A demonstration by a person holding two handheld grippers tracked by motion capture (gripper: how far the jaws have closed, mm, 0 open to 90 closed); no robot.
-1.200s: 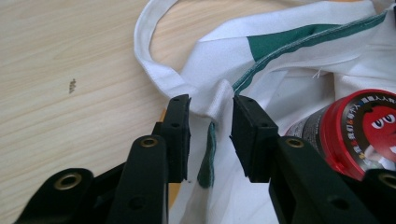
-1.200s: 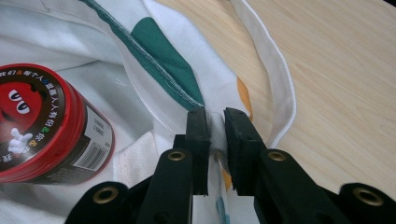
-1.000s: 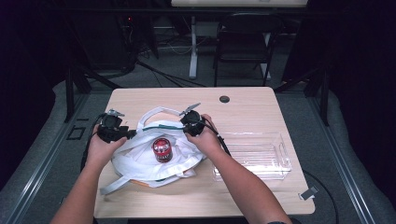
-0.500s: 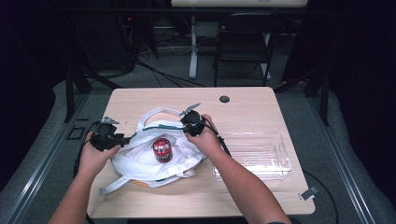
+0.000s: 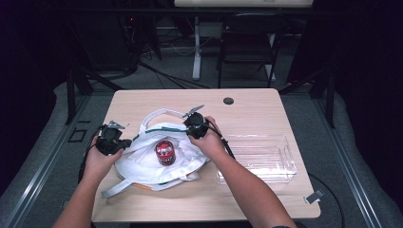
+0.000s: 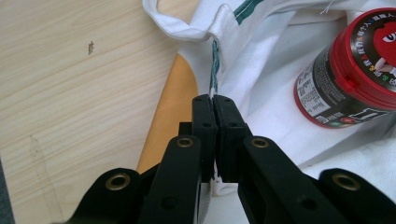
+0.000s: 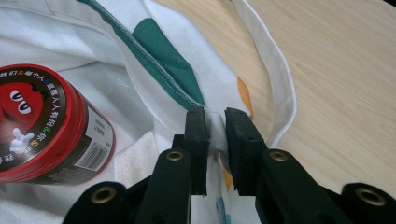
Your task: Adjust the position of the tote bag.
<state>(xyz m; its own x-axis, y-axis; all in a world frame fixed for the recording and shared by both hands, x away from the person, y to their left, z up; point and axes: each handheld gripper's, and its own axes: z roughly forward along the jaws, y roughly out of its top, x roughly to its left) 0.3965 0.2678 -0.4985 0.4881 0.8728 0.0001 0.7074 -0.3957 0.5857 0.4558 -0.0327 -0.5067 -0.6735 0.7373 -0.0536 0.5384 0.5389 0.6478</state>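
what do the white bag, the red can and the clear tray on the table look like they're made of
Bag: seemingly woven cloth, matte white, with stitched green-trimmed hems, creasing softly where both tongs pinch it.
Can: the red lid looks like glossy plastic; the body carries a printed label with a barcode, and what lies under it is unclear.
Tray: likely clear hard plastic, see-through with shiny edges.
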